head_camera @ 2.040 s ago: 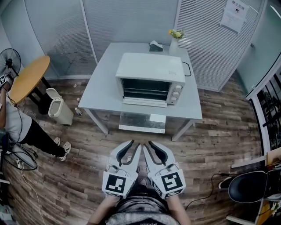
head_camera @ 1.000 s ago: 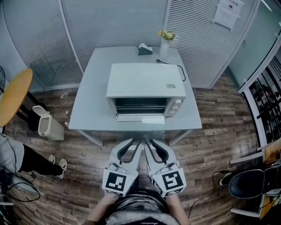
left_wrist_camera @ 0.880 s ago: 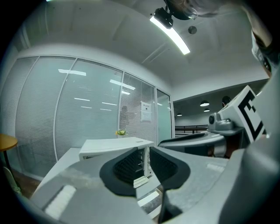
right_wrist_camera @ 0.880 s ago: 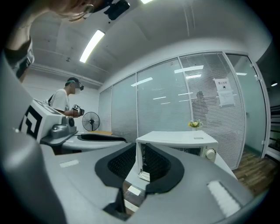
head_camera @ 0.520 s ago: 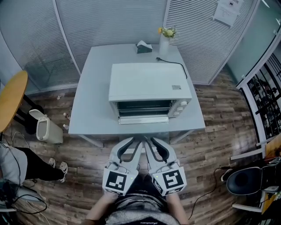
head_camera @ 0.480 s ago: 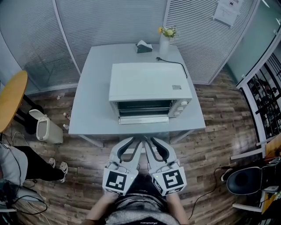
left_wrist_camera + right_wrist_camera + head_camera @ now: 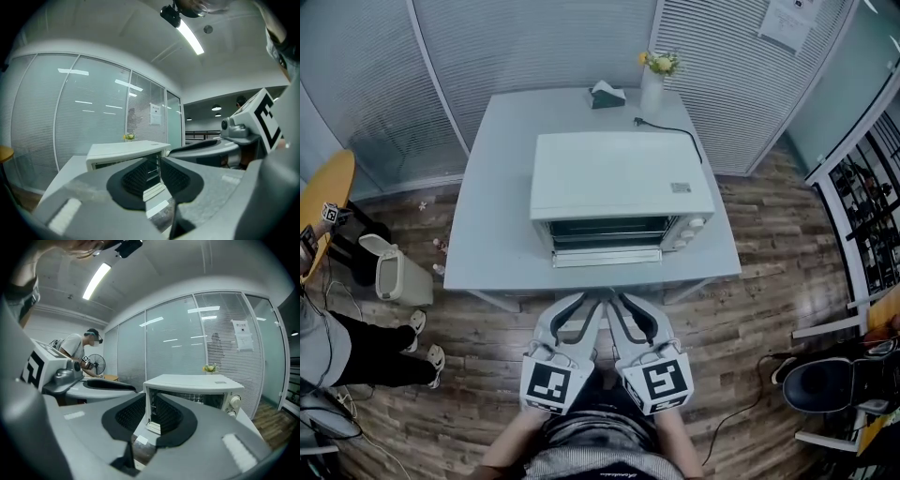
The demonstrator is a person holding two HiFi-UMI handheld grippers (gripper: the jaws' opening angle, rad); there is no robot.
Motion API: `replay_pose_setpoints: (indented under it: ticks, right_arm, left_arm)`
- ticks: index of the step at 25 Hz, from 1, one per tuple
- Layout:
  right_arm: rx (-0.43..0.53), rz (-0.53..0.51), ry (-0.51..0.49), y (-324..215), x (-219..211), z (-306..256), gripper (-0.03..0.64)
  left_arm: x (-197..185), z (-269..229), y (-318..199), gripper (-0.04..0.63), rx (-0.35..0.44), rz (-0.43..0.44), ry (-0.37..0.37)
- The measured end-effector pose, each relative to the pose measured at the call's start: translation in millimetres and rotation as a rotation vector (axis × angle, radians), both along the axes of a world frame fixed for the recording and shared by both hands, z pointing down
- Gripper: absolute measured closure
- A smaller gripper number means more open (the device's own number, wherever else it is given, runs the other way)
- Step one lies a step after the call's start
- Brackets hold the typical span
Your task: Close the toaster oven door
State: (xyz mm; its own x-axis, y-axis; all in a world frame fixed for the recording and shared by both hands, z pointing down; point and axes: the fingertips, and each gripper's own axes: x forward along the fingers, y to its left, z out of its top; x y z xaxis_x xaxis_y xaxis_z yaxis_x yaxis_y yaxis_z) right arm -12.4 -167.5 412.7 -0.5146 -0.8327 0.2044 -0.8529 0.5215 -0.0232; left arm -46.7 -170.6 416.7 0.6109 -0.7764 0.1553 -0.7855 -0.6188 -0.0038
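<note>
A white toaster oven stands on the grey table. Its door is folded down open at the front, and the dark cavity with racks shows above it. My left gripper and right gripper hang side by side just short of the table's front edge, pointing at the door without touching it. Both are open with nothing between the jaws. The left gripper view shows the toaster oven through the narrow gap of the left gripper. In the right gripper view the toaster oven shows past the right gripper.
A vase of yellow flowers, a tissue box and the oven's power cord sit at the table's far edge. Left of the table are a bin, a round wooden table and a person. A chair is at right.
The view has come closer to the table, so the oven sits nearer and more centred. Both grippers keep the same pose and jaw gap. The door is still open.
</note>
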Motion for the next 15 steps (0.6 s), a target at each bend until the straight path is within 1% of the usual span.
replay_pose_setpoints:
  ticks: [2,4,7,10,15]
  right_arm:
    - [-0.016,-0.007,0.025,-2.7,0.1,6.5,0.549]
    - [-0.025,-0.010,0.048,-5.8,1.7,15.1,0.549]
    - [-0.064,-0.011,0.086,-8.9,3.8,31.8,0.549]
    - [-0.094,-0.022,0.121,-9.8,5.6,49.8,0.549]
    - [-0.125,-0.039,0.141,-12.9,8.0,79.7,0.549]
  left_arm:
    - [1.1,6.1,-3.5,0.505,0.006,0.004,-0.024]
    - [2.5,14.1,-5.6,0.505,-0.018,-0.005,-0.025]
    - [3.8,30.3,-8.9,0.505,-0.041,0.009,-0.070]
    - [6.6,46.5,-11.2,0.505,-0.067,0.012,-0.094]
    - [10.9,78.5,-13.1,0.505,-0.112,0.020,-0.138]
